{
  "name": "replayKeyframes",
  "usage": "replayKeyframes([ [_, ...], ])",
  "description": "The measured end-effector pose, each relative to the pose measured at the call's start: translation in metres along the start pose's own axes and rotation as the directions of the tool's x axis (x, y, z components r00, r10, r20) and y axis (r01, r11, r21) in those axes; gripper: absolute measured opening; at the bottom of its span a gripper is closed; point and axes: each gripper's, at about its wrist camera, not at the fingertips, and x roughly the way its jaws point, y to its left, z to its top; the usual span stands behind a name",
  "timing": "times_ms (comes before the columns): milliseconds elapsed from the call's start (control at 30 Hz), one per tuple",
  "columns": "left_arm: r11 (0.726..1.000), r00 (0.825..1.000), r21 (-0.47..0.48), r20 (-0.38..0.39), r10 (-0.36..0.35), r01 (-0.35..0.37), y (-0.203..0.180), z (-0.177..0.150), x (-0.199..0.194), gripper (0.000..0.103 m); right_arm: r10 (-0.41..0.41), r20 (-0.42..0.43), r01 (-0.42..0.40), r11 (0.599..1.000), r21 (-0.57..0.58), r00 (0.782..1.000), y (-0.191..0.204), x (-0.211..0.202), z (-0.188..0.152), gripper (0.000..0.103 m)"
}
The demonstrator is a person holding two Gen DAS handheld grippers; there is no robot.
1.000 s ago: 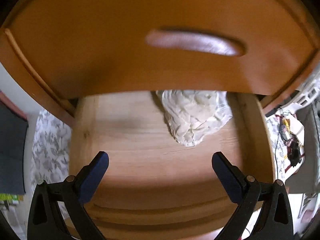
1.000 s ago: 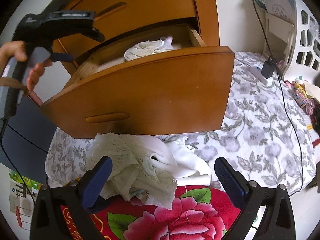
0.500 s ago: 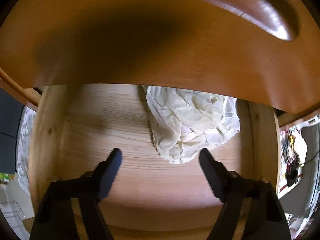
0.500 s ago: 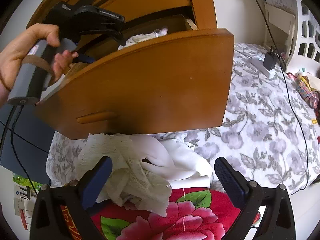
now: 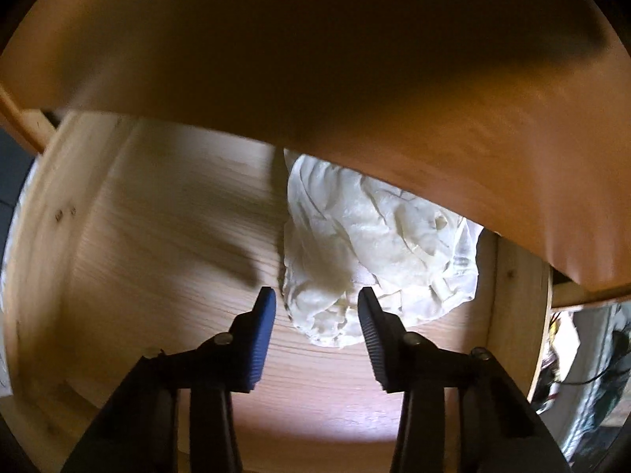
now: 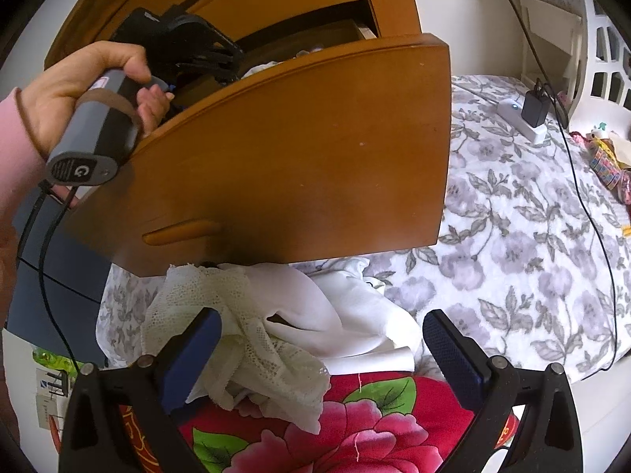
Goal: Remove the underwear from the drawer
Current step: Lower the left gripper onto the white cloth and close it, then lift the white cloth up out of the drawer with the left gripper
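Note:
A crumpled white underwear (image 5: 374, 252) lies on the pale wooden floor of the open drawer (image 5: 157, 236), toward its right side. My left gripper (image 5: 315, 303) points down into the drawer. Its jaws are closing, and the near lobe of the cloth sits between the blue pads (image 5: 262, 331), which do not clearly press it. In the right wrist view a hand (image 6: 79, 90) holds the left gripper's body (image 6: 177, 39) inside the drawer, behind its front panel (image 6: 295, 157). My right gripper (image 6: 319, 339) stands open over a pile of white garments (image 6: 276, 335) on the bed.
The upper drawer's front (image 5: 315, 59) overhangs the back of the open drawer. A floral bedspread (image 6: 532, 256) and a red flowered blanket (image 6: 355, 433) lie below. A charger on a power strip (image 6: 532, 110), its cable and a white basket (image 6: 603, 59) are at the right.
My left gripper has sunk deeper into the drawer toward the white cloth, and its jaws have narrowed around the cloth's near end. The right gripper has stayed put.

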Motion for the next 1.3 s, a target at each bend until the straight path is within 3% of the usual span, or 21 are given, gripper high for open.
replayKeyframes([
  [467, 0.99, 0.998, -0.137, -0.032, -0.049, 0.045, 0.021, -0.001, 0.012, 0.023, 0.012, 0.002, -0.012, 1.0, 0.019, 1.0, -0.004, 0.001, 0.001, 0.103],
  [700, 0.984, 0.997, -0.171, -0.043, -0.057, 0.049, 0.037, 0.001, 0.013, 0.008, 0.017, 0.006, -0.017, 1.0, 0.02, 1.0, -0.003, -0.001, 0.001, 0.103],
  [933, 0.985, 0.997, -0.166, -0.046, -0.058, 0.05, 0.047, 0.006, 0.011, 0.002, 0.018, 0.013, -0.019, 0.999, 0.033, 1.0, -0.005, -0.004, 0.001, 0.103],
  [1300, 1.0, 0.999, -0.026, -0.046, 0.016, -0.018, 0.059, 0.016, -0.012, 0.001, 0.02, 0.016, -0.02, 0.999, 0.026, 1.0, -0.002, -0.005, 0.0, 0.103],
])
